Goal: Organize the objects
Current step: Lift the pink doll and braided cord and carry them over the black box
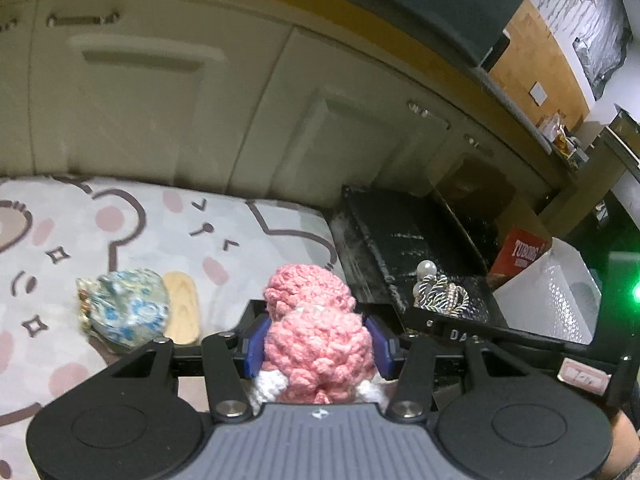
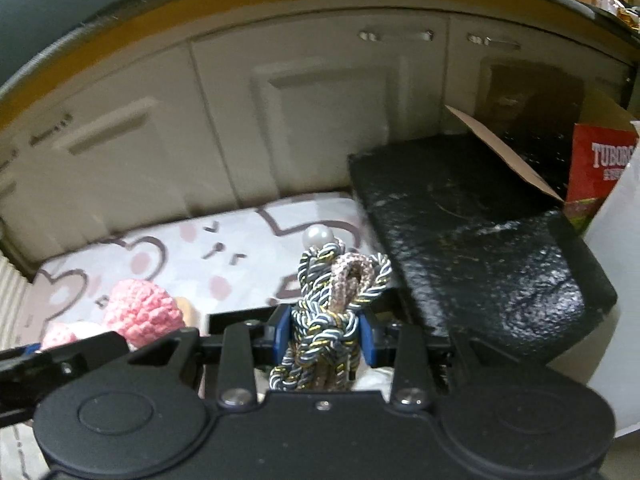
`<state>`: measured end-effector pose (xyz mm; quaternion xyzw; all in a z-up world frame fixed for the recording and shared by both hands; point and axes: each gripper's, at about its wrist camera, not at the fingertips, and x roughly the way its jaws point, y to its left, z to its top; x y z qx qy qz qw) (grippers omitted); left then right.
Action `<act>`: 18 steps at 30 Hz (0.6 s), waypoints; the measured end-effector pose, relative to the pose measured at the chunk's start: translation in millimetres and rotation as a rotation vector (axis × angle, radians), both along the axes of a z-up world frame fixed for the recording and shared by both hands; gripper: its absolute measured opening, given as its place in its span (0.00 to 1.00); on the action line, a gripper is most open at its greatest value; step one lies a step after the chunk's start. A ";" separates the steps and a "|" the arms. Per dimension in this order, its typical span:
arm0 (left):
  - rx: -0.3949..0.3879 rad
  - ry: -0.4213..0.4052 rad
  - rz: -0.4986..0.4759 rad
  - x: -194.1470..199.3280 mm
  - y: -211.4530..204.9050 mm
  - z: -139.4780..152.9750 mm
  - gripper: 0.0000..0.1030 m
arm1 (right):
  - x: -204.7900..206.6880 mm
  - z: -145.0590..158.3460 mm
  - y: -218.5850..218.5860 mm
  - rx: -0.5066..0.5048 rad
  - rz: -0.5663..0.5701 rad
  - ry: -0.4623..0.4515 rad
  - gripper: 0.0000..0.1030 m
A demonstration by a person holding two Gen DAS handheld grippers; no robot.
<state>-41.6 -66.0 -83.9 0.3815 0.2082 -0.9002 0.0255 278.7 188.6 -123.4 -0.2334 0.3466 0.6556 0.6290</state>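
Pink crochet toy [image 1: 316, 344] sits clamped in my left claw [image 1: 318, 346], above the bear-print bed sheet [image 1: 132, 236], near a blue floral pouch [image 1: 124, 308]. Through the right wrist camera, my right claw [image 2: 326, 334] pinches a braided cord ornament [image 2: 332, 300] with a pearl, beside the black case [image 2: 472, 232]. I judge both are mid-carry; next, choose a spot and lower them.

My left gripper [image 1: 318, 354] hides the lower body of the pink crochet toy [image 1: 316, 336] it clamps; I can't tell its shape. Left of those tongs, the blue floral pouch [image 1: 124, 310] is blurred and covers part of a wooden piece [image 1: 182, 310]. Beyond my right gripper [image 2: 324, 338], the red box [image 2: 600, 168] is cut off by the frame edge, its lettering incomplete.
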 end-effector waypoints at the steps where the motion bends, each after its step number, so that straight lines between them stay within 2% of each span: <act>1: 0.005 -0.006 -0.005 -3.0 1.8 -3.7 0.51 | 1.9 -3.8 1.8 -0.006 0.002 -0.008 0.35; 11: 0.044 -0.060 0.010 -30.0 7.9 -34.7 0.51 | 14.8 -27.9 15.2 -0.057 0.004 -0.031 0.35; 15: 0.009 -0.086 0.059 -35.7 10.0 -41.2 0.51 | 17.8 -33.3 20.6 -0.061 0.012 -0.032 0.35; 18: -0.026 -0.111 0.057 -40.1 11.6 -46.4 0.51 | 17.1 -38.5 25.4 -0.067 0.022 -0.031 0.35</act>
